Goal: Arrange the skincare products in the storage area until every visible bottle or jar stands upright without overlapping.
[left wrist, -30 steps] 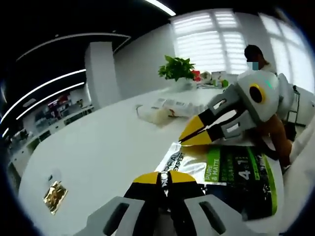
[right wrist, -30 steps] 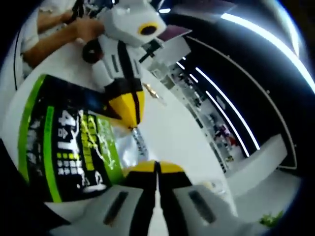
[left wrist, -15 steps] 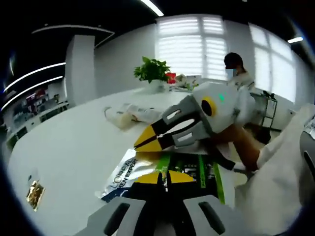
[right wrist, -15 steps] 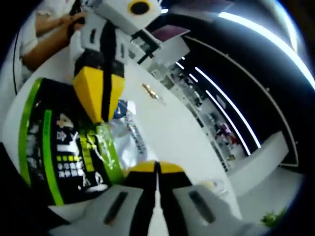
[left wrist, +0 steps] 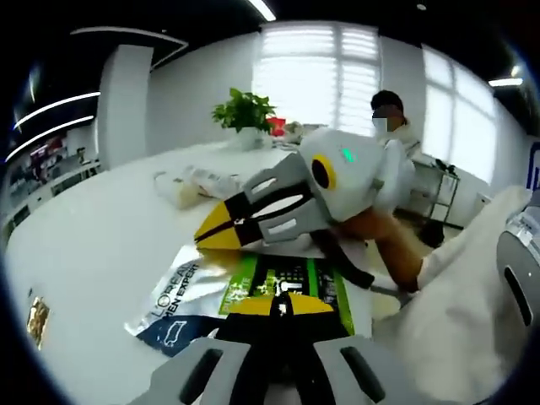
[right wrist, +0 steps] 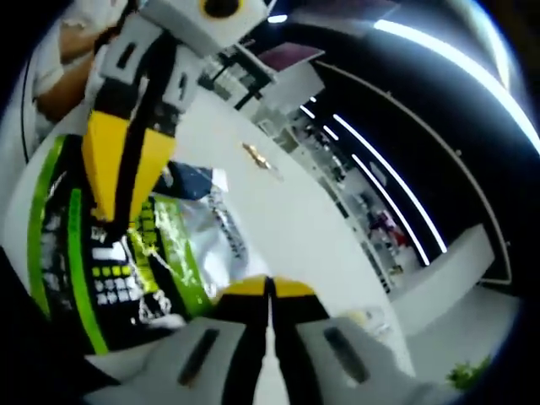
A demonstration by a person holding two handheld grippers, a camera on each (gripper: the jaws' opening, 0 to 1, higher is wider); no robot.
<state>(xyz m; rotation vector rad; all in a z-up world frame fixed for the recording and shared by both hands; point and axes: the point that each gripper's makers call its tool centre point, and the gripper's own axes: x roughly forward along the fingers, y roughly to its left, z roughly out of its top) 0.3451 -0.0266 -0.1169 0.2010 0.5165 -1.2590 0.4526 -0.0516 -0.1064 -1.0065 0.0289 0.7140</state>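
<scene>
Both grippers are working one flat pack on the white table (left wrist: pixel 110 245).

Pack (left wrist: pixel 287 283): a black/green/silver foil sachet-type skincare pouch, lying flat w/ printed face up, just ahead of the person. A 2nd, silver-and-navy sachet (left wrist: pixel 173 295) is lying beside or partly under it; overlap can't be resolved.

L gripper (left wrist: pixel 278 305): yellow tips are pressing together w/ no gap, sitting at the pack's near edge. Looks clenched on that edge, though the actual bite is hidden under the tips. In the right gripper view it is coming down over the pack (right wrist: pixel 118 181).

R gripper (right wrist: pixel 268 291): tips are closed tight at the pack's silver corner; seems to be pinching it, contact not clear. In the left gripper view it is reaching across above the pack (left wrist: pixel 215 234).

Handling (judgement): light, limp, glossy film, so likely slippery and creasing easily. Won't stand unaided. Best hold is probably the sealed edge seam or a corner, not the filled middle.

Further off: clear bag (left wrist: pixel 190 181), plant (left wrist: pixel 245 110), gold wrapper (left wrist: pixel 35 308).
</scene>
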